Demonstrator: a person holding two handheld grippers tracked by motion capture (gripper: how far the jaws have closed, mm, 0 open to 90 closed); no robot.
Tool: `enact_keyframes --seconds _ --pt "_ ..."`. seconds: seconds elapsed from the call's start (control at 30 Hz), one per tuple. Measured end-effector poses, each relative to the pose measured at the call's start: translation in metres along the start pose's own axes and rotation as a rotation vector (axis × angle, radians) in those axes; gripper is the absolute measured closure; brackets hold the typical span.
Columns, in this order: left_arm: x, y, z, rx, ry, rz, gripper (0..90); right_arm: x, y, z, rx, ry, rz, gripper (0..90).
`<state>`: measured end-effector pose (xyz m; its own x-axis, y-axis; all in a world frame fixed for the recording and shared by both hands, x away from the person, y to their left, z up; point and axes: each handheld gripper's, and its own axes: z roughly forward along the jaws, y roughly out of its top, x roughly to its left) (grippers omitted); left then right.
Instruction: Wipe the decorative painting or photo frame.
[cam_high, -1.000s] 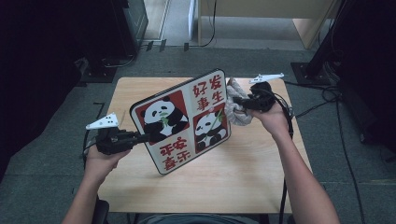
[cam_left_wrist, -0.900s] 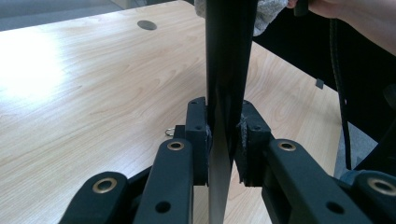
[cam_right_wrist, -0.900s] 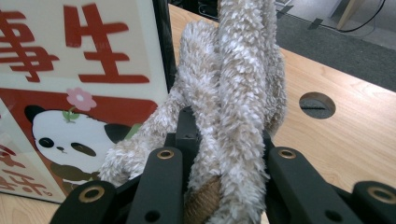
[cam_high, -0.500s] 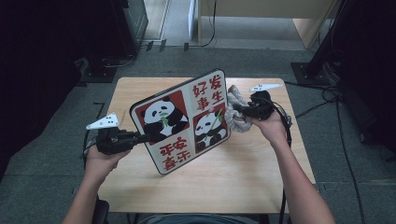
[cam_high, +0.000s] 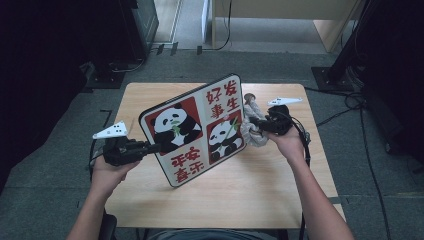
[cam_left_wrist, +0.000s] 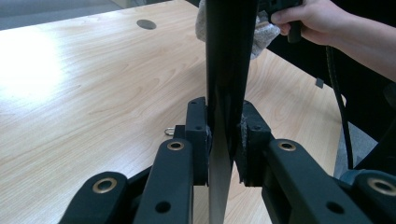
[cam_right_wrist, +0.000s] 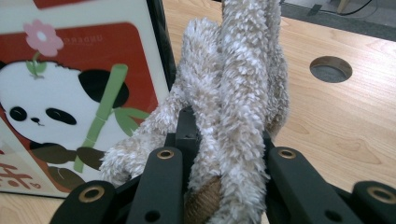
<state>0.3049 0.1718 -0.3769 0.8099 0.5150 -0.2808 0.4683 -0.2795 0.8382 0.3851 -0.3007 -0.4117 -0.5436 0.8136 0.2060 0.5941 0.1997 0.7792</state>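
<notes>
**Panda board held on edge, fluffy cloth at its right side**

The wooden table (cam_high: 150, 100) has a light grain and a round cable hole (cam_right_wrist: 330, 69) near its far edge. Above it, tilted and raised on one corner, is the panda board (cam_high: 197, 127), a flat rectangular panel with rounded corners and a dark rim. Its face is split into four fields: two red ones with cartoon pandas chewing green bamboo, and two pale ones with red Chinese characters. The upper right field reads 好事发生; the lower characters are turned and I cannot read them surely. In the right gripper view a pink flower sits above one panda, with small print beside it too fine to read.

The left gripper (cam_high: 150, 148) is clamped on the board's left edge; in the left gripper view its pads press both sides of the thin dark panel (cam_left_wrist: 224, 70).

The fluffy cloth (cam_high: 252, 131), beige and white with long shaggy pile, hangs bunched against the board's right edge, above the table. The right gripper (cam_high: 257, 123) is closed tight on the cloth, folds bulging between and over its jaws.
</notes>
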Motion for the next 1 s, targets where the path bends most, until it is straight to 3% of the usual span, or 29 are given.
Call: enact_keyframes --seconds 0.8,1.0 --pt "-0.001 -0.001 0.002 0.001 0.001 0.001 78.0 -0.005 -0.040 0.014 0.024 -0.007 0.070 74.6" --pt "-0.001 -0.001 0.002 -0.002 0.001 0.001 78.0 -0.007 -0.047 0.017 0.055 -0.004 0.076 74.6"
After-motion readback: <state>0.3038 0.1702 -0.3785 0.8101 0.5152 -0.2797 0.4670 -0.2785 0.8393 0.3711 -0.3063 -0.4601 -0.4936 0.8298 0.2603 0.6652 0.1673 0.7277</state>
